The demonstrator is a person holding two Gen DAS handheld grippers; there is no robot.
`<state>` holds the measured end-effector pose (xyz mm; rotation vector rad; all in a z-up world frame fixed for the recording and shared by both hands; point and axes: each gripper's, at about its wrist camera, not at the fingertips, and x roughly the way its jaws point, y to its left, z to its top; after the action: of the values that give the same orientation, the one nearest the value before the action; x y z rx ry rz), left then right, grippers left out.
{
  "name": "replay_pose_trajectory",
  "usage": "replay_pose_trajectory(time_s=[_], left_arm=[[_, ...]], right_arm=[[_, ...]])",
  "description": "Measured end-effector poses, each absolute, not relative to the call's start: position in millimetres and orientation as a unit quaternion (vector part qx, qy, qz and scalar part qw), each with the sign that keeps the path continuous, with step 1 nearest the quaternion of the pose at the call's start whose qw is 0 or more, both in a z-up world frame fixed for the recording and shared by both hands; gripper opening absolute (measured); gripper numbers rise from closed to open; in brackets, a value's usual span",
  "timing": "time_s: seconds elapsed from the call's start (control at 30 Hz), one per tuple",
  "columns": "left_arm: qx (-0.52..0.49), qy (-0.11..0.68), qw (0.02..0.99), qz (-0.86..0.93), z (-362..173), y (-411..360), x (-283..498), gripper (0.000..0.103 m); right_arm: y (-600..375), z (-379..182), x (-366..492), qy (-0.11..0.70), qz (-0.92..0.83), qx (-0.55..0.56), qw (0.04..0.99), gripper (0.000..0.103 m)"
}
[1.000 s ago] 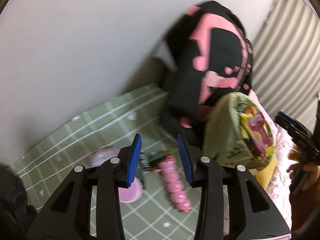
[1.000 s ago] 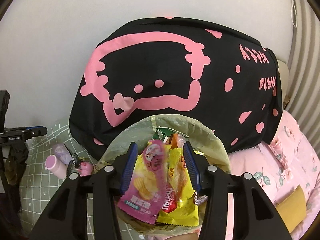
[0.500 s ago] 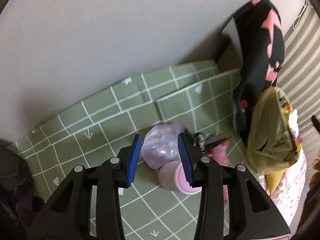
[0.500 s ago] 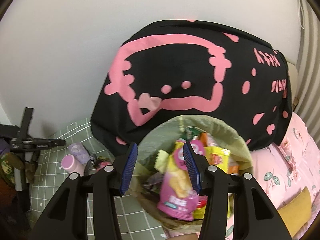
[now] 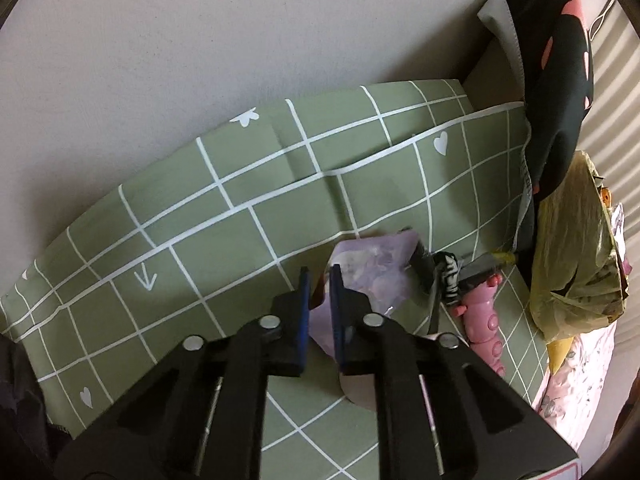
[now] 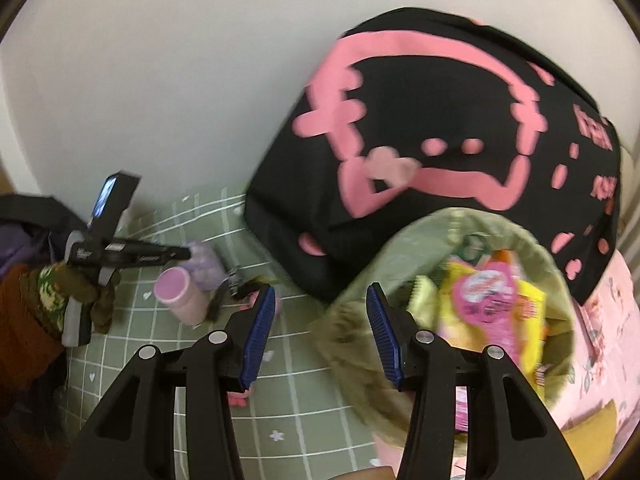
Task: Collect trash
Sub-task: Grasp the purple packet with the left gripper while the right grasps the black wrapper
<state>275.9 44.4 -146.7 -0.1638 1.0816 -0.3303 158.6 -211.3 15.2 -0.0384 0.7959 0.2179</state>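
My left gripper (image 5: 319, 276) is shut on the edge of a crumpled lilac plastic wrapper (image 5: 376, 268) lying on the green checked mat (image 5: 224, 216). The same wrapper (image 6: 205, 265) shows in the right wrist view, with the left gripper's tip (image 6: 182, 253) at it. My right gripper (image 6: 321, 300) is open and empty, beside the rim of a green bag-lined trash bin (image 6: 400, 256) full of yellow and pink snack packets (image 6: 492, 296). The bin (image 5: 568, 248) also shows at the right of the left wrist view.
A pink cylindrical cup (image 6: 180, 296) lies next to the wrapper. A pink toy (image 5: 482, 316) and a dark striped item (image 5: 450, 276) lie beside it. A black and pink garment (image 6: 440, 128) hangs behind the bin. Pink floral bedding (image 6: 600, 344) is at the right.
My left gripper moved in and closed on the lilac wrapper. My right gripper released the snack packets into the bin and swung left, off the bin's opening.
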Motion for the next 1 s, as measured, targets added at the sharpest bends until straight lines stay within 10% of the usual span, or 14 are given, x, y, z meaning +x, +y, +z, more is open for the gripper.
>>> replay_pose_trajectory(time_s=[1.0], left_arm=[[-0.129, 0.474, 0.864, -0.106, -99.1, 117.3, 208.6, 0.002]], right_arm=[[-80.3, -118.7, 262.8, 0.463, 0.269, -0.102, 0.838, 0.034]])
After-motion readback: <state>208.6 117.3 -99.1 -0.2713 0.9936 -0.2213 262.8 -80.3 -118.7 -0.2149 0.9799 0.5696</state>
